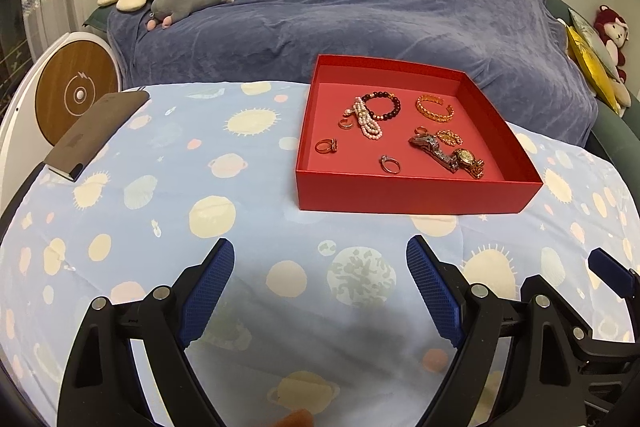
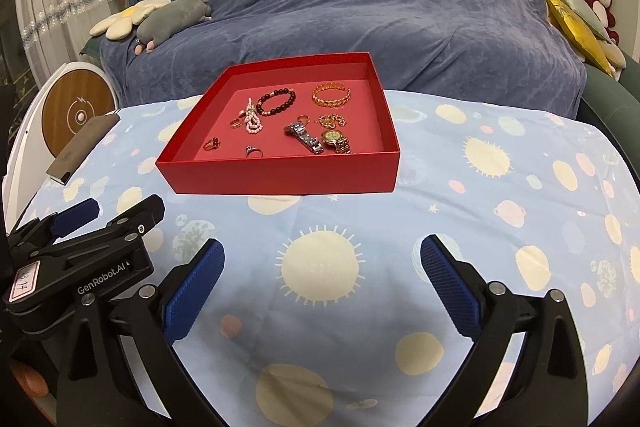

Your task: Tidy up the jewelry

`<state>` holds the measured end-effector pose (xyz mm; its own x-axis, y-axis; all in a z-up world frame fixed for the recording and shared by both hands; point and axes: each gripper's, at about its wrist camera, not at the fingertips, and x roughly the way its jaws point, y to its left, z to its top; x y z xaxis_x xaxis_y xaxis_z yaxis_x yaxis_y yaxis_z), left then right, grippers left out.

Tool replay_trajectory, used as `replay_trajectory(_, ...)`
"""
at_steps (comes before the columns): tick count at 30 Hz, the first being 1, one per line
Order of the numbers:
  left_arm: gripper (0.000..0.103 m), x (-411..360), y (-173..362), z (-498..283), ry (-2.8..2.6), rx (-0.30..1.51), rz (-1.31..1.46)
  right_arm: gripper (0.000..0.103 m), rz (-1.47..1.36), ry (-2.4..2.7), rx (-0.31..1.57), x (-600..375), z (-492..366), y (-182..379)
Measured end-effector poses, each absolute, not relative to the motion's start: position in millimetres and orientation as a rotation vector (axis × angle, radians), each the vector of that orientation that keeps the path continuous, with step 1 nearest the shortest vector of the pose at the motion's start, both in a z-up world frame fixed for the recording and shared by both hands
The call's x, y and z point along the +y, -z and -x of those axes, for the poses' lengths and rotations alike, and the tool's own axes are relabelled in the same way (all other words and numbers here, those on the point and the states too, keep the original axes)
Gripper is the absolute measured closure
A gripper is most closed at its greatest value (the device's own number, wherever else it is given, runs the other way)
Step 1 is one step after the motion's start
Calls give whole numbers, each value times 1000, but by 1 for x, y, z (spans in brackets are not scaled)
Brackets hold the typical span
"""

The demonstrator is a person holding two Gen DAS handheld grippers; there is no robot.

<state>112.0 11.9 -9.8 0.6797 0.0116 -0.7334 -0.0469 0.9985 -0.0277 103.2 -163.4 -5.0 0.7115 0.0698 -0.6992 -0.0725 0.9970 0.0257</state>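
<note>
A shallow red box (image 1: pixel 416 195) (image 2: pixel 280 179) sits on the table and holds jewelry: a dark bead bracelet (image 1: pixel 386 105) (image 2: pixel 277 101), a pearl strand (image 1: pixel 369 125) (image 2: pixel 253 121), a gold cuff (image 1: pixel 435 108) (image 2: pixel 331 95), a gold chain (image 1: pixel 450 137), two watches (image 1: pixel 448 155) (image 2: pixel 320 139) and several rings (image 1: pixel 390 163) (image 2: pixel 253 151). My left gripper (image 1: pixel 320 259) is open and empty, in front of the box. My right gripper (image 2: pixel 322 255) is open and empty, also in front of the box. The left gripper shows in the right wrist view (image 2: pixel 100 219).
A light blue planet-print cloth (image 1: pixel 200 187) covers the table. A grey flat case (image 1: pixel 96 133) (image 2: pixel 82 143) lies at its far left edge. Behind are a blue-covered sofa (image 1: pixel 360 7) with plush toys and a round white device (image 1: pixel 72 91).
</note>
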Motion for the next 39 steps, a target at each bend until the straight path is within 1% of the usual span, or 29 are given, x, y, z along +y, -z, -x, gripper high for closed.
replay_trajectory(16,18,12,14,-111,-18,850,38,6,20,-72,775,-164,-101,6)
replay_trajectory(39,18,10,12,-109,-51,841,0,6,23,-73,775,-165,-101,5)
